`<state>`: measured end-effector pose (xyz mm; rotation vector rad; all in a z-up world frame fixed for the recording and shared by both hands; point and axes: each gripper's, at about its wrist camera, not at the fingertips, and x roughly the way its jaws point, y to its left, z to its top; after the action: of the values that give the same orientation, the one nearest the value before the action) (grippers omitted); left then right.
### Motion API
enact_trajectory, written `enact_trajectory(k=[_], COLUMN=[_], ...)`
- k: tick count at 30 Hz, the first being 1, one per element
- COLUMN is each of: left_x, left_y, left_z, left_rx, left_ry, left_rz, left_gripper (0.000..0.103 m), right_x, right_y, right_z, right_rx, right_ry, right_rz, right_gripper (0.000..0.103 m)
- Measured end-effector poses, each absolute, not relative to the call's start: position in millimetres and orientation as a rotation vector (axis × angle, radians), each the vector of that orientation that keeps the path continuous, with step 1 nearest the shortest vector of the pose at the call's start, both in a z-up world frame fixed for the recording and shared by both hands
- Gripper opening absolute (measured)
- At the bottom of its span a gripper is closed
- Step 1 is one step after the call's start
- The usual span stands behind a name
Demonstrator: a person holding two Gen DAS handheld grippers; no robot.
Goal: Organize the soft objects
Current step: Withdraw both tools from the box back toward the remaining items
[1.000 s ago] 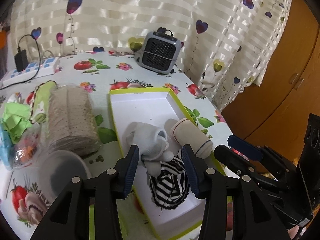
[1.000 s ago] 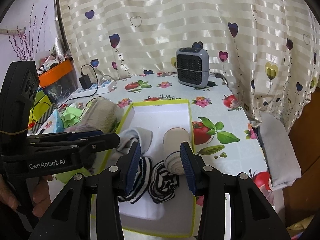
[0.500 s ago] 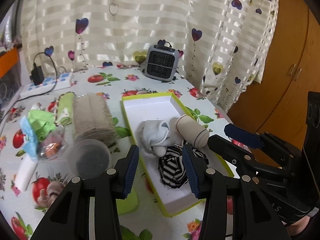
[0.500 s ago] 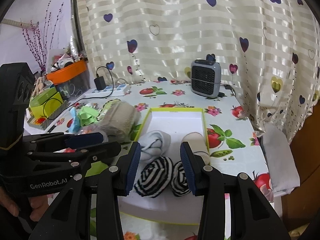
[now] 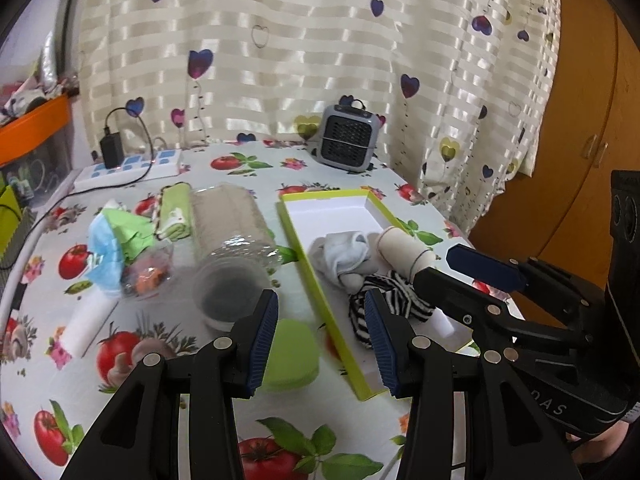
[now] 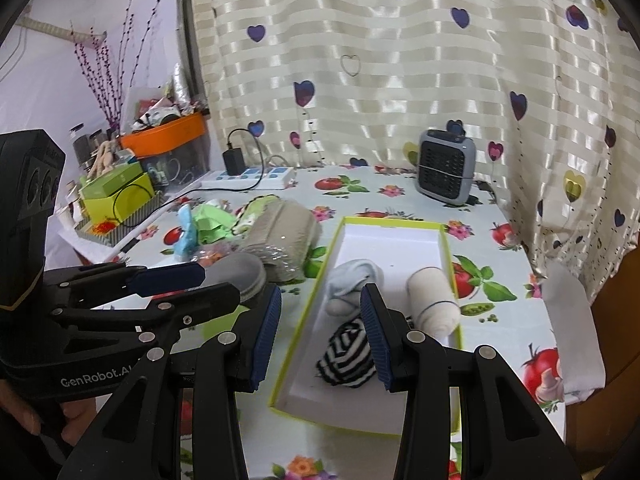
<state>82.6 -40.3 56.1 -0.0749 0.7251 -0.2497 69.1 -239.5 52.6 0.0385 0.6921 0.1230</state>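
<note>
Worktop (image 5: 224, 408): lying under a fruit-print cloth, carrying everything.
Box (image 6: 390, 236): sitting open, lime-rimmed, on the worktop's right part.
Beige roll (image 6: 434, 302): lying inside the box, right side.
Grey sock bundle (image 6: 352, 284): resting beside the roll.
Striped bundle (image 6: 346, 354): lying nearest, inside the box.
Left gripper (image 5: 322, 338) fingers: standing apart, gripping nothing.
Right gripper (image 6: 320, 334) fingers: standing apart, holding nothing.

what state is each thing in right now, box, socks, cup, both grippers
box: open, no lid on
white sock: balled, in box
striped sock: rolled, in box
beige sock: rolled, lying in box
plastic cup: upright, on table
left gripper: open, holding nothing
right gripper: open, holding nothing
</note>
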Motion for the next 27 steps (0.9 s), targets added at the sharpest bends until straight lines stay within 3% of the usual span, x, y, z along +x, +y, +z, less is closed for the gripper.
enact_trajectory(k=[27], left_x=[63], left_y=[36], left_z=[36], left_rx=[-0.190], left_ry=[0.756], left_rz=[-0.113], left_gripper=[0.044], right_x=[69], right_y=[-196], right_z=[51], right_rx=[0.006], right_ry=[0.656], right_rz=[0.239], right_gripper=[0.043])
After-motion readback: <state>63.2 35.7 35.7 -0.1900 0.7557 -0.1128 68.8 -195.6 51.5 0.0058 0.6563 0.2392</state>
